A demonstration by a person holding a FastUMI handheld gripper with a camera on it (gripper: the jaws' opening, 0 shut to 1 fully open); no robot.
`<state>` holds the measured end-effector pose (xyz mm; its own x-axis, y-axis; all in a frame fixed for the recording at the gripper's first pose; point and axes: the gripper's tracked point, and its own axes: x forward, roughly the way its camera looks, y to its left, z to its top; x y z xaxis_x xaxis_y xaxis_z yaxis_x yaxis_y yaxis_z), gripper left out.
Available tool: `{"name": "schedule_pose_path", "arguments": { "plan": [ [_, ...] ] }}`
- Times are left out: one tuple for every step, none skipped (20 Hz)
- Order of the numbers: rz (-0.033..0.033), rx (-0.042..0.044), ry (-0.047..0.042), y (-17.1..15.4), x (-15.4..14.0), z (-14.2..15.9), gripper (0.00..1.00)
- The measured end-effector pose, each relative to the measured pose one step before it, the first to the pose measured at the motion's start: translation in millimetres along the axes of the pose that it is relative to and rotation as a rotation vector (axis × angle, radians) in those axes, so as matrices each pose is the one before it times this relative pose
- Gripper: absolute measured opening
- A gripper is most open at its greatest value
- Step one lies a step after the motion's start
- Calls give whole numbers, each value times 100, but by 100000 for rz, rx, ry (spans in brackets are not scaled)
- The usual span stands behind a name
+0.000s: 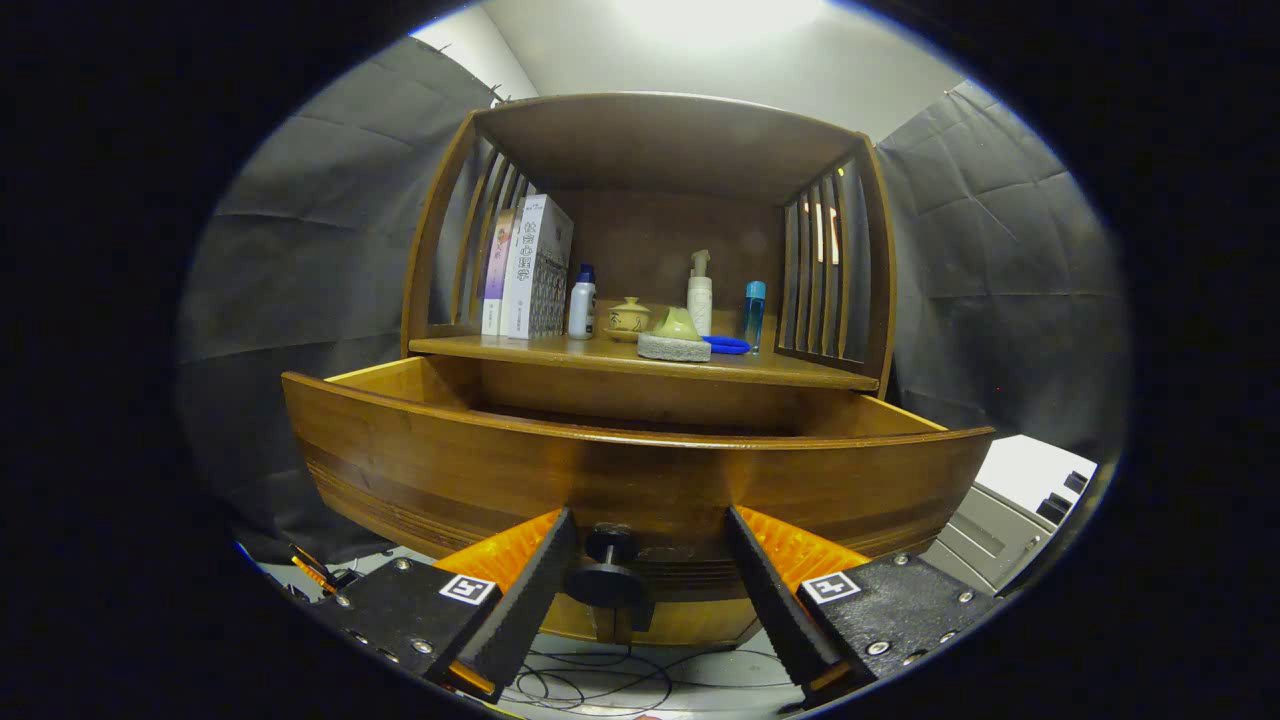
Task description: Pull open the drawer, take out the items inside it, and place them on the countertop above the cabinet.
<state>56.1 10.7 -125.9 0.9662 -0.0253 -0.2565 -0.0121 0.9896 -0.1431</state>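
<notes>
The wooden cabinet's drawer [640,480] is pulled out toward me, its curved front wide across the view. Its dark round knob [610,570] sits between my fingers, touched by neither. My gripper [648,530] is open, fingers spread to either side of the knob, tips close to the drawer front. The drawer's inside is hidden behind its front wall. Above the drawer lies the countertop [780,372], carrying a grey sponge [673,347] with a green piece on it, a blue item [727,345], a small lidded tea bowl [630,318], and bottles [700,295].
Books [535,270] stand at the countertop's left end, beside a white bottle with a blue cap [582,303]. A blue tube [754,308] stands near the slatted right side panel [830,270]. Cables [600,680] lie on the floor below the drawer. A grey box [1010,520] sits at right.
</notes>
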Motion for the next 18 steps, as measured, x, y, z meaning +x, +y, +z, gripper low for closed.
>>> {"name": "schedule_pose_path", "arguments": {
  "plan": [
    [104, -64, -454, -63, 396, 233, 96],
    [185, 95, -1265, 56, 515, 436, 96],
    [43, 313, 224, -78, 528, 200, 96],
    [120, 360, -163, -180, 246, 706, 95],
    [-45, 73, -295, -69, 489, 232, 95],
    [-73, 101, -280, -32, 390, 143, 95],
    [4, 40, -326, -65, 291, 132, 95],
    [-52, 102, 139, 10, 433, 33, 95],
    [6, 128, 148, -21, 413, 96, 95],
    [46, -113, 10, -16, 397, 0, 95],
    [-24, 207, 190, 14, 427, 92, 95],
    [-2, 226, -105, 22, 462, 52, 95],
    [18, 120, 52, -28, 357, 59, 95],
    [8, -65, -198, -35, 353, 57, 95],
    [16, 225, -43, 36, 353, 87, 95],
    [-64, 175, -99, 39, 444, -14, 95],
    [44, 70, -40, 19, 330, 110, 95],
    [67, -206, -232, 18, 312, 20, 95]
  ]
}}
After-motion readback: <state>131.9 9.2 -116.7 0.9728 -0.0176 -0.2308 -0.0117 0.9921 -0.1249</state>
